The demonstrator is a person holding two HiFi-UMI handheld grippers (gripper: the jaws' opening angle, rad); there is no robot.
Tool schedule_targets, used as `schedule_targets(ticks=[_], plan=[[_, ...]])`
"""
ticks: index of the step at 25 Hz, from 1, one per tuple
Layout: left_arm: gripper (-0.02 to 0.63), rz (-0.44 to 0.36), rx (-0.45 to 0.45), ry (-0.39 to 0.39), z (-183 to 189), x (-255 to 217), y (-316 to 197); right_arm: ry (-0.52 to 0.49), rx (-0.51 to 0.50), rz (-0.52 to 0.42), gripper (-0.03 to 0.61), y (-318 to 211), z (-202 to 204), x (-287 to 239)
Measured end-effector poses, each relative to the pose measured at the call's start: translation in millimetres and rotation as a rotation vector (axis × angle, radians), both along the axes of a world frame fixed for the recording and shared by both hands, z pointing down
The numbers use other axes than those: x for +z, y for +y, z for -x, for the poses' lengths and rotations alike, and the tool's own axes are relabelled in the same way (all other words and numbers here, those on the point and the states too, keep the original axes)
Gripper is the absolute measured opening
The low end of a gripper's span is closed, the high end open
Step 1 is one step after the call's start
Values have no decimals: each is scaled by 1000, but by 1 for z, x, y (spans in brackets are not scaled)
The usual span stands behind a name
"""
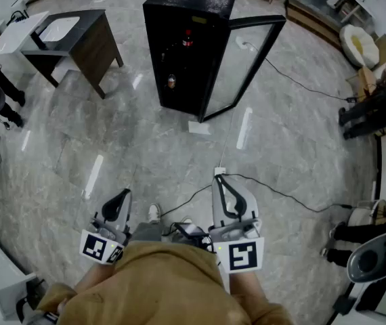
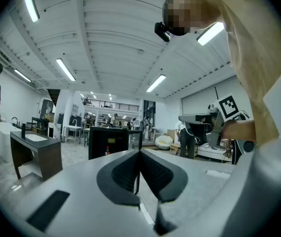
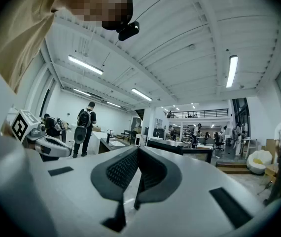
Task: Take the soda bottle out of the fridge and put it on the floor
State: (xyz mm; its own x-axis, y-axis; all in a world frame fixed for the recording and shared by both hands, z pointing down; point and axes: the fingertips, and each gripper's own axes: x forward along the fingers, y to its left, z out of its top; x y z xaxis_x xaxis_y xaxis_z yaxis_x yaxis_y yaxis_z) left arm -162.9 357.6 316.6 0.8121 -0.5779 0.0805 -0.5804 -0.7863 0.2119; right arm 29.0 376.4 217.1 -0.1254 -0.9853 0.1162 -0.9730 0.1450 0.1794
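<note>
A black mini fridge (image 1: pixel 183 46) stands on the marble floor some way ahead, its glass door (image 1: pixel 247 63) swung open to the right. A dark soda bottle (image 1: pixel 187 39) with a red label stands upright on the upper shelf, and a second small item (image 1: pixel 171 81) sits lower down. My left gripper (image 1: pixel 124 195) and right gripper (image 1: pixel 219 179) are held low near my body, far from the fridge, both shut and empty. In the left gripper view the shut left gripper (image 2: pixel 139 153) points at the fridge (image 2: pixel 108 142), with the bottle (image 2: pixel 107 151) tiny inside. The right gripper (image 3: pixel 138 149) shows its pads meeting.
A dark desk with a white basin top (image 1: pixel 71 36) stands left of the fridge. A black cable (image 1: pixel 274 191) runs across the floor by my right gripper, and a white sheet (image 1: pixel 198 127) lies below the door. Chairs and clutter (image 1: pixel 376 100) line the right side.
</note>
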Motion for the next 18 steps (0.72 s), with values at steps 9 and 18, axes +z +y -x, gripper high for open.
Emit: schedule_targets(ticks=[9,18], plan=[[2,-46,20,23,-22,-19,25,-17,-30,-39,2,19,-4,-20],[2,-62,-28,11,-11,-16,23,-41,-90,-75,3,18,8,-27]])
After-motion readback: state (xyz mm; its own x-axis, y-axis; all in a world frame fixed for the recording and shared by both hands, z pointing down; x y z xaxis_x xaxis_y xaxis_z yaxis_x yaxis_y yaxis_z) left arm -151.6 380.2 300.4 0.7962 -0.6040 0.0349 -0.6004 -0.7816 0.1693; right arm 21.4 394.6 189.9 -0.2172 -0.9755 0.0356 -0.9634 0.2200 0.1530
